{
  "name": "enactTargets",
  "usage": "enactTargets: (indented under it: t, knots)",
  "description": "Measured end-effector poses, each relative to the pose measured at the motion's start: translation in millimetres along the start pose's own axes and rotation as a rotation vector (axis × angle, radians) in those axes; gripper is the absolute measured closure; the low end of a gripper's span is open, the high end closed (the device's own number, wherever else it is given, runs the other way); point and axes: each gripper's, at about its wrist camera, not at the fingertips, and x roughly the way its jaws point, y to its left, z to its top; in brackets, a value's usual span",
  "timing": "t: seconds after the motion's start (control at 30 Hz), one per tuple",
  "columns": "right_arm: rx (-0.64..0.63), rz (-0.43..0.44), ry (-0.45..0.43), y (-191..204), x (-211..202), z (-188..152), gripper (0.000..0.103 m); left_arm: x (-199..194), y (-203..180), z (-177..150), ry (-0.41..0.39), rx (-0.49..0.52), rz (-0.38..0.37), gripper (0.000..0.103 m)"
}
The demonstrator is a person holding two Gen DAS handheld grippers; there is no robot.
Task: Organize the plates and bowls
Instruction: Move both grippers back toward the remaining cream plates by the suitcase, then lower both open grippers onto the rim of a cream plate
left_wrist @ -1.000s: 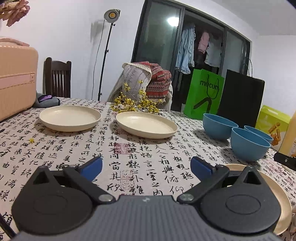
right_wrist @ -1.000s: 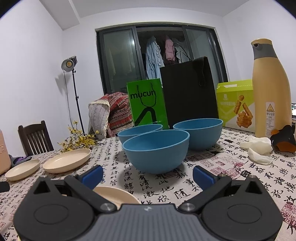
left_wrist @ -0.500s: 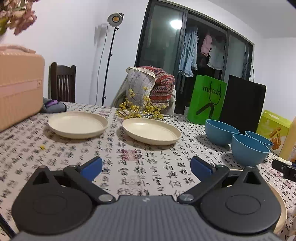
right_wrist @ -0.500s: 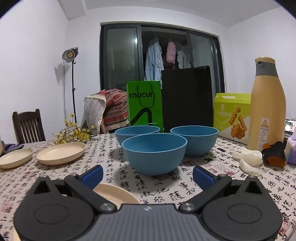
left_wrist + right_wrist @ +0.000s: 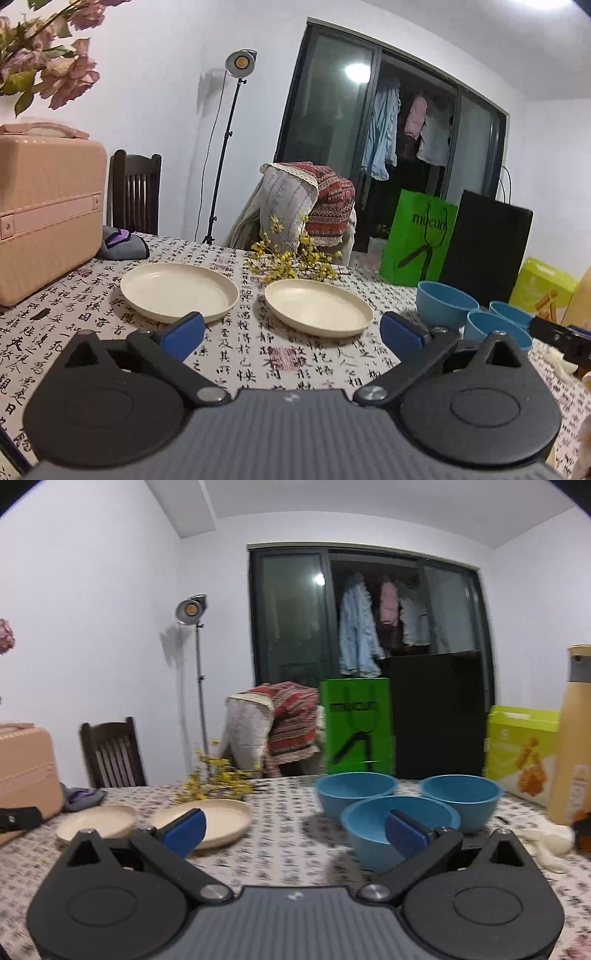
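I have lifted both grippers off the surface (image 5: 258,354): left gripper (image 5: 291,328) wide, empty, facing the two cream plates (image 5: 317,306); right gripper (image 5: 293,829) wide, empty, before the three blue bowls (image 5: 400,827). Nothing is stacked yet.

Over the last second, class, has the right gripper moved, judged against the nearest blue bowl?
Yes. The right gripper has risen: the nearest blue bowl now sits lower in its view, with the inside visible. Its jaws stand open and empty.
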Motion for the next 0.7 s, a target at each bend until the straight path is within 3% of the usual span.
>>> enactTargets:
  t: [0.43, 0.7]
  knots:
    - [-0.018, 0.121, -0.028, 70, 29, 33, 0.0, 5, 47, 38, 0.001, -0.079, 0.03, 0.0]
    - [0.049, 0.142, 0.027, 74, 58, 50, 0.0, 14, 53, 60, -0.009, -0.075, 0.036, 0.0]
